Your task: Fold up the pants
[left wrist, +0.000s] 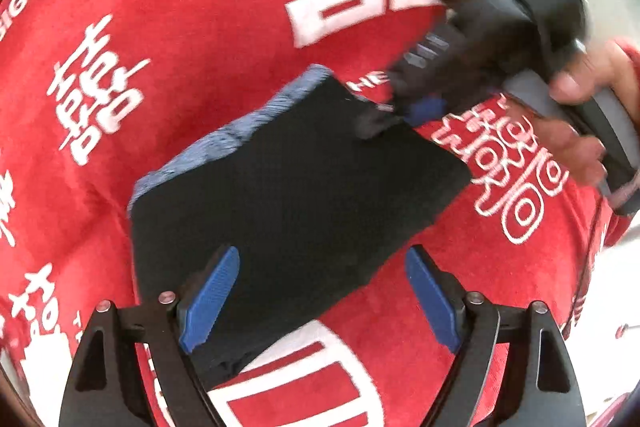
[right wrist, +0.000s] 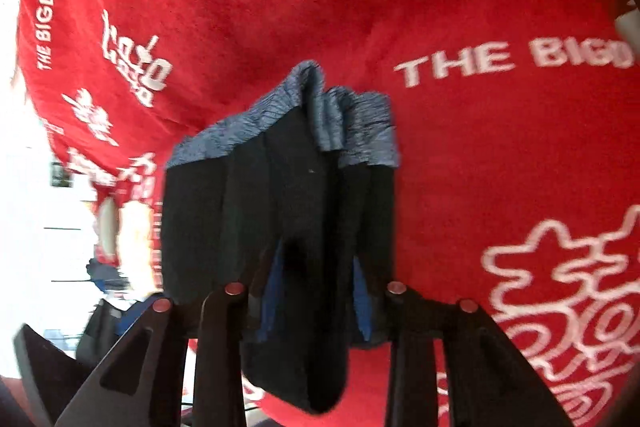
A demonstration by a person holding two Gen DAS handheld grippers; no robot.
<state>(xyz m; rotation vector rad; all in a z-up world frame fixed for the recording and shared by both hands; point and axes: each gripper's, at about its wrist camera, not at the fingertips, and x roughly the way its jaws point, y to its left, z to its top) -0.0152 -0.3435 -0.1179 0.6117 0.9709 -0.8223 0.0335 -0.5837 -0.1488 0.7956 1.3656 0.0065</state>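
Observation:
Black pants [left wrist: 300, 187] with a grey-blue waistband [left wrist: 224, 139] lie folded into a small rectangle on a red blanket [left wrist: 180, 7]. My left gripper [left wrist: 324, 255] hovers over their near edge, open, its blue pads [left wrist: 212, 299] spread wide with nothing pinched. My right gripper [left wrist: 384, 115] meets the far corner of the pants. In the right wrist view the pants [right wrist: 280, 167] run away from my right gripper [right wrist: 316, 255] toward the waistband [right wrist: 360, 131]. A ridge of black cloth stands between its parted jaws, and a blue pad [right wrist: 272, 291] shows on each side.
The red blanket [right wrist: 480, 147] carries large white characters and lettering and covers a soft, lumpy surface. A person's hand [left wrist: 580, 79] grips the right tool's handle. The blanket's edge drops off at the left of the right wrist view, with bright floor [right wrist: 40, 187] beyond.

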